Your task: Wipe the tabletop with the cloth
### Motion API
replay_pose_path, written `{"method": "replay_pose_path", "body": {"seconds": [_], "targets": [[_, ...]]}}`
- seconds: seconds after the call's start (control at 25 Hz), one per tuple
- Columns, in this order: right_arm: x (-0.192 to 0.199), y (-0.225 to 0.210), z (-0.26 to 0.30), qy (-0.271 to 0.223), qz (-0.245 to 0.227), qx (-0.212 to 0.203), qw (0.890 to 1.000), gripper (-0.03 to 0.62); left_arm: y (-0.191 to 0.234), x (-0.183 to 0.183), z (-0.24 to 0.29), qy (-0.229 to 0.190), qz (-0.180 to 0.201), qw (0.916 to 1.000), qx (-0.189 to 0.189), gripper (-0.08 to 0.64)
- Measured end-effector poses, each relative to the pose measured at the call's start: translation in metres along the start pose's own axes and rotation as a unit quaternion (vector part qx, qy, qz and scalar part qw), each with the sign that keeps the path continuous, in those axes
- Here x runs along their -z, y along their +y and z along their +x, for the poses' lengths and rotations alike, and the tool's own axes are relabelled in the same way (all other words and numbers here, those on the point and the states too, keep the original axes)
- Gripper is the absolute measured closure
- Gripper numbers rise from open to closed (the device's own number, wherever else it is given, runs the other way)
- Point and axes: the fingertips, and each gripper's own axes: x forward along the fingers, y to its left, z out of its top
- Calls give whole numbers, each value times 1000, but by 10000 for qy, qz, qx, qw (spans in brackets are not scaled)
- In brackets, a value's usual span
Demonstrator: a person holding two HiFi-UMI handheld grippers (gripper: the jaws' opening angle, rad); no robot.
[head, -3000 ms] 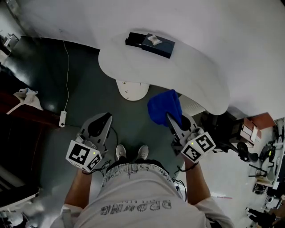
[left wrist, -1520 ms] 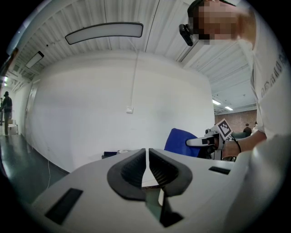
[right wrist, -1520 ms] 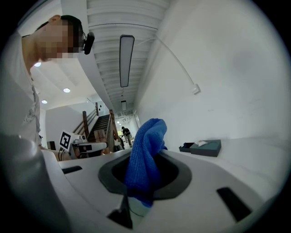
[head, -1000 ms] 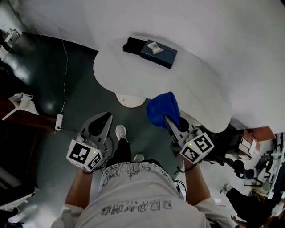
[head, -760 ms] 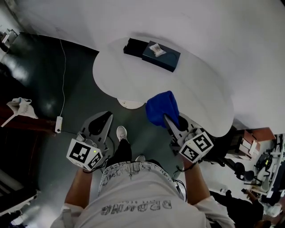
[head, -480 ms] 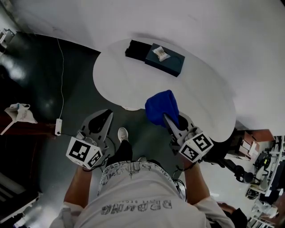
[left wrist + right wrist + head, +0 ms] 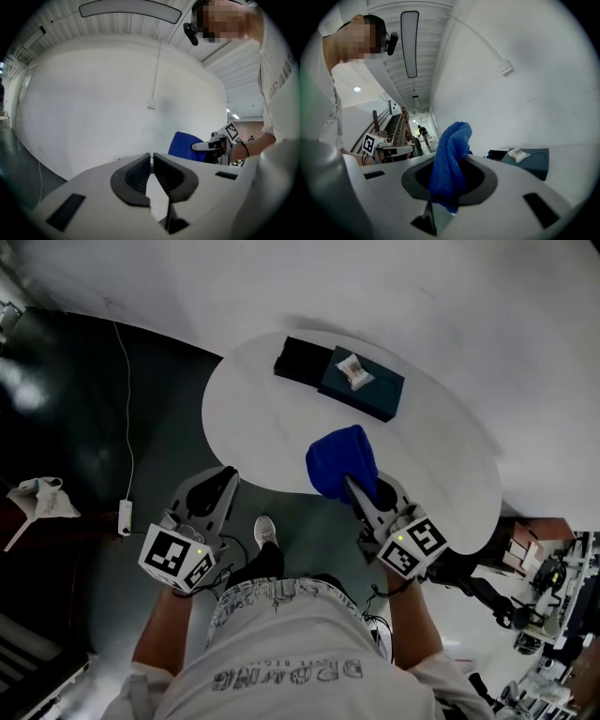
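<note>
A blue cloth (image 7: 341, 460) is bunched upright between the jaws of my right gripper (image 7: 361, 491), which is shut on it; it hangs above the near edge of the white rounded tabletop (image 7: 262, 413). In the right gripper view the blue cloth (image 7: 449, 161) stands up out of my right gripper (image 7: 446, 185). My left gripper (image 7: 217, 493) is held over the dark floor, left of the table, and its jaws are shut with nothing in them. In the left gripper view my left gripper (image 7: 152, 171) points at a white wall, and the blue cloth (image 7: 185, 145) shows to its right.
A dark teal tissue box (image 7: 361, 382) and a black box (image 7: 302, 359) lie at the table's far side. A power strip (image 7: 125, 517) with a white cable lies on the dark floor at left. My shoe (image 7: 264, 531) shows below the table edge. Clutter stands at lower right.
The view has shifted as the person stepped toward the table; the cloth now overlaps the tabletop's near edge. Both grippers keep the same pose, the right still shut on the cloth.
</note>
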Motion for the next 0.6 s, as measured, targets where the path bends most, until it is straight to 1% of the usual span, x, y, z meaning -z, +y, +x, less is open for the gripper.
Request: {"method": "replay_pose_path", "body": {"seconds": [0.32,0.6], "targets": [[-12,-19,47,36,1,120,9999,509,48,-6,23,76,2,9999,103,523],[-13,-29,73,118,5,100,9999,509,70,-1,32,156,-73,9998,44,523]]}}
